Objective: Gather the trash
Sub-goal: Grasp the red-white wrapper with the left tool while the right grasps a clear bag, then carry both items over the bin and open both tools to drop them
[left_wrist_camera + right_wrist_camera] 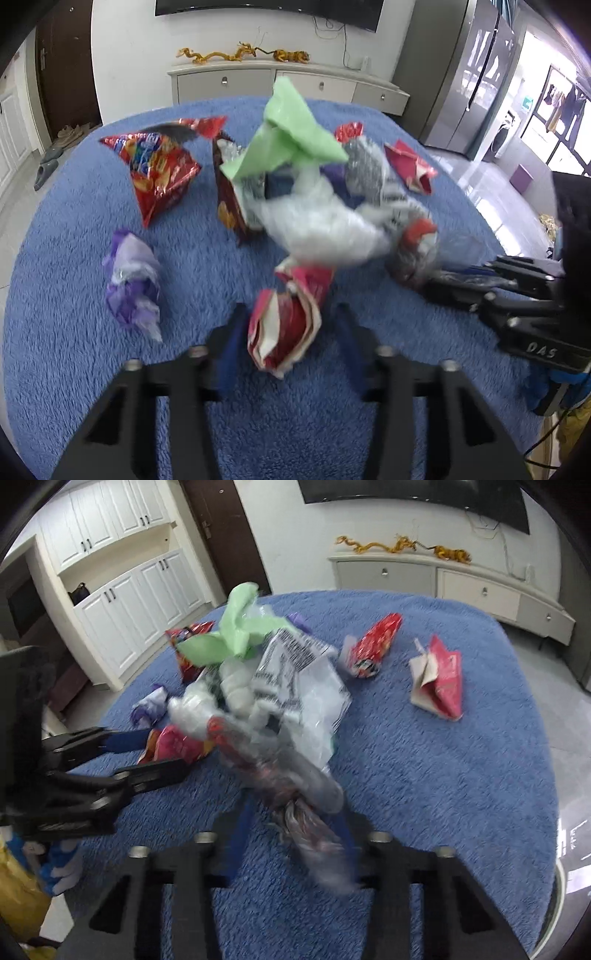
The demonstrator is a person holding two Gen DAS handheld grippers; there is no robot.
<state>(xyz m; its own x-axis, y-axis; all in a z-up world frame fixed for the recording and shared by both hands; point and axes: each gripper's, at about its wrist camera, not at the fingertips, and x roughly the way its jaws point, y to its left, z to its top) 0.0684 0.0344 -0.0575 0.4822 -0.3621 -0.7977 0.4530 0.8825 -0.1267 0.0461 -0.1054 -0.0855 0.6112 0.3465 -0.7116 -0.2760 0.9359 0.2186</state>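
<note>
Blue rug [74,229]; left tool [291,325] wide around upright red wrapper [284,325]; right tool [295,819] grip unclear.

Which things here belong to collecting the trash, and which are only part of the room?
For the job:
- left gripper around a red and white wrapper
- right gripper holding a bundle of plastic bags
- red snack bag
- purple wrapper
- folded red carton

Just lying about:
- blue rug
- sideboard
- golden dragon ornament
- slippers
</note>
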